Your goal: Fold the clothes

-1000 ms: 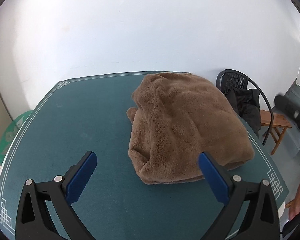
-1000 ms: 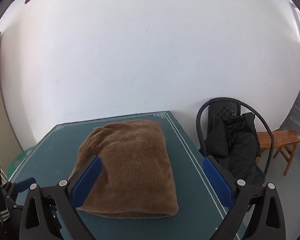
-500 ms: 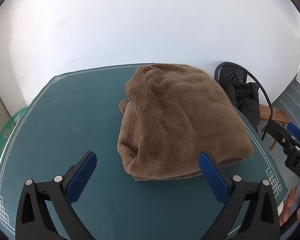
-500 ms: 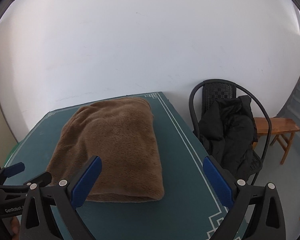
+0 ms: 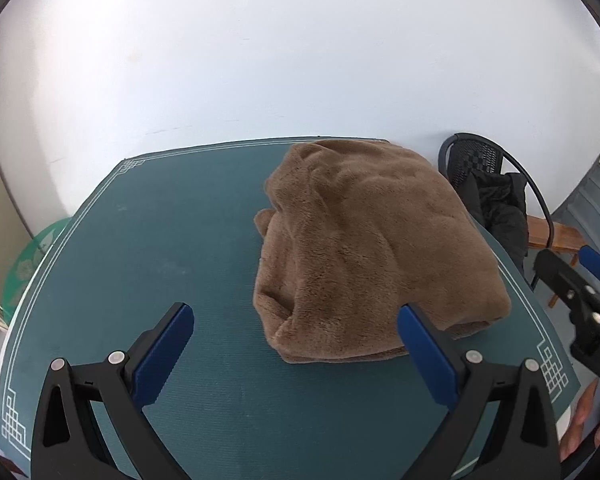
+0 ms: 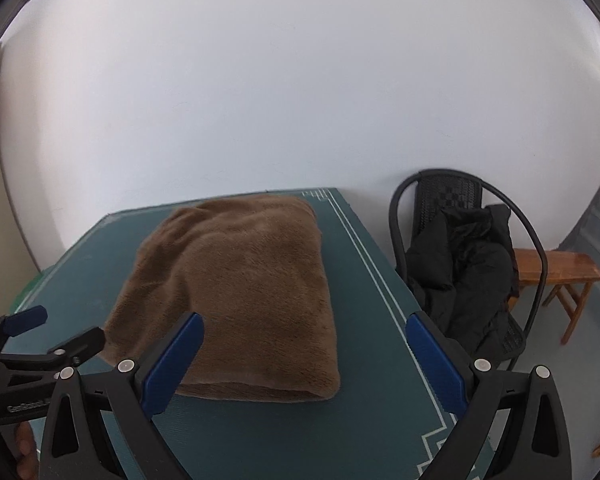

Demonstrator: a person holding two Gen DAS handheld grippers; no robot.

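Left wrist view shows the left gripper [image 5: 296,338] held above the near edge of a green table [image 5: 160,264], its blue-padded jaws spread wide and holding nothing. Ahead and to the right lies a brown fleece garment [image 5: 372,248], already folded into a thick, roughly rectangular bundle that reaches from the far edge toward the near right corner. Its left side looks loose, with a lobe of fabric bulging out and open layers at the near left corner. At the right margin the right gripper [image 5: 580,280] juts in beside the table's right edge, with part of a hand [image 5: 584,420] below it. Right wrist view, from the near right corner, shows that gripper [image 6: 304,354] equally wide open and empty, the bundle's rounded near fold lying just beyond its left pad. Past the table's right edge stands a black chair [image 6: 460,192] draped with a dark jacket [image 6: 468,264], and a wooden bench [image 6: 560,268] beyond. The fold appears nearly complete. The likely risk is in any further tidying: the plush pile is thick and springy, so pinching only the top layer at the loose left side could drag the stack open or push the bundle toward the table's right edge.
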